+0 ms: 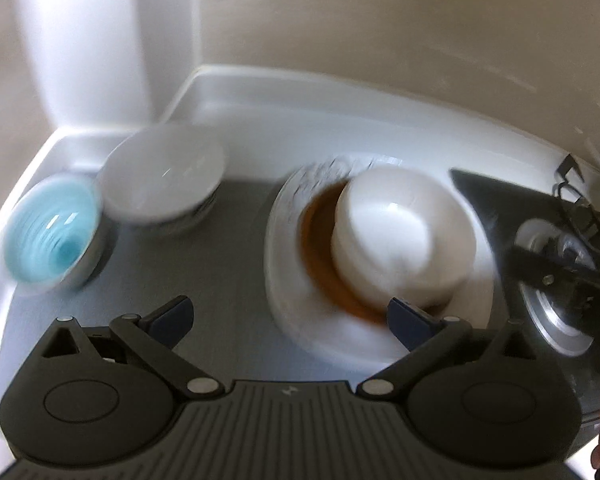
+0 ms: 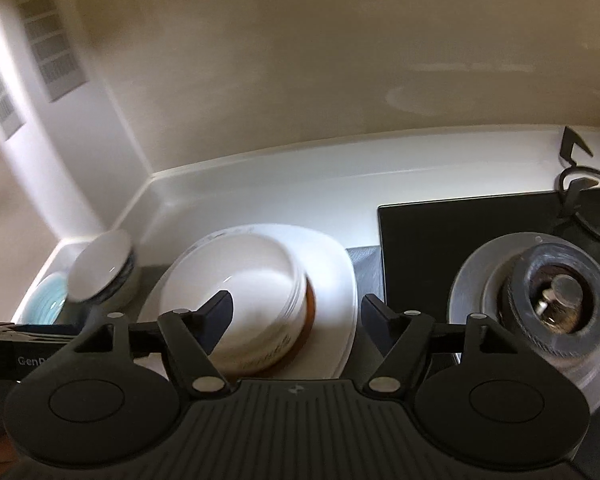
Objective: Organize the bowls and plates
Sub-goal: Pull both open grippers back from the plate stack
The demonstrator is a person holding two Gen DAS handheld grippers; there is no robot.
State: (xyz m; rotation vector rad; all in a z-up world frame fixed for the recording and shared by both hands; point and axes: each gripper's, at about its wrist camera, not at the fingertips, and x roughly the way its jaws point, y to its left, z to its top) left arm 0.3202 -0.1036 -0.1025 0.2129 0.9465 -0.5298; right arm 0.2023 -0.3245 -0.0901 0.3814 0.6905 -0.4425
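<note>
I'm hovering my right gripper (image 2: pixel 296 316), spread wide and empty, with the white bowl (image 2: pixel 240 300) lying just ahead between its fingers.

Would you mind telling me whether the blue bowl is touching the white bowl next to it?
Cannot tell. In the left wrist view the blue bowl and the white bowl overlap at their rims, but motion blur hides any contact or gap.

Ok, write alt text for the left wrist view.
An open black two-finger gripper hovers over a white bowl sitting on a brown-centred white plate. Left of them sit a white ceramic bowl and a light-blue glazed bowl.
</note>
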